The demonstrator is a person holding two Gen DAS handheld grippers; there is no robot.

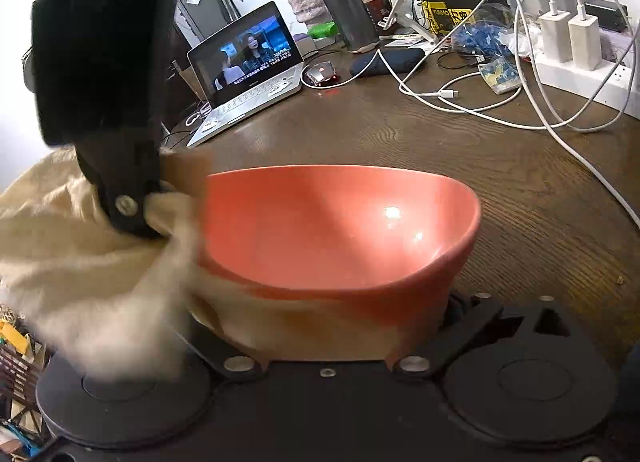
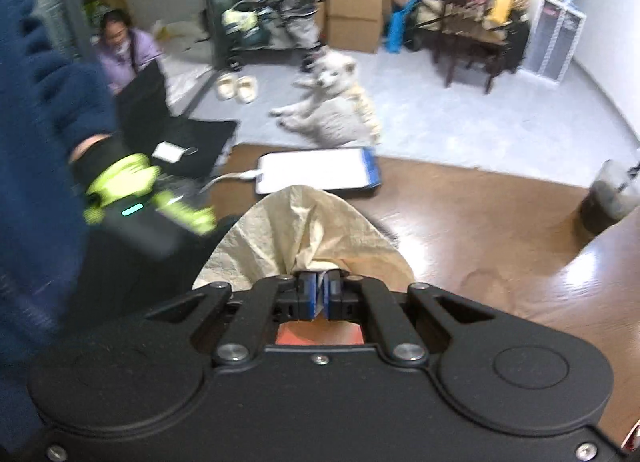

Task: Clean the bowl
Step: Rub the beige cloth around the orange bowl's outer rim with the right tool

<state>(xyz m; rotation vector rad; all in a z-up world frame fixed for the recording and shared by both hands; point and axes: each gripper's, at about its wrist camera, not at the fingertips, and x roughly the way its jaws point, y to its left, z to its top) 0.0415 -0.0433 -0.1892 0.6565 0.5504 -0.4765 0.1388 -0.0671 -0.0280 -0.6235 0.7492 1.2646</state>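
The left tongs [image 1: 320,342] are gripping the near wall of the pink bowl [image 1: 340,229], holding it tilted with its mouth open to the camera, above the brown wooden surface [image 1: 520,201]. The fingertips themselves are hidden behind the bowl's side. Just beside the bowl's left rim, the right tongs [image 1: 132,213] are pinching a cream cloth [image 1: 80,254], which is draping around the bowl's lower left side and blurring with motion. In the right wrist view the right tongs [image 2: 319,294] are clenched tight on a bunch of the cloth [image 2: 304,229], with a sliver of the bowl [image 2: 320,334] showing beneath.

The step in hand is judged to be wiping, with the cloth working along the bowl's outer left wall. The next move is likely calling for a steady grip on the bowl while the cloth is sweeping over the rim.

The bowl's inside is looking glossy and smooth, catching light spots, with no visible residue. Farther off, a laptop [image 1: 248,65] is playing among white cables [image 1: 500,101].
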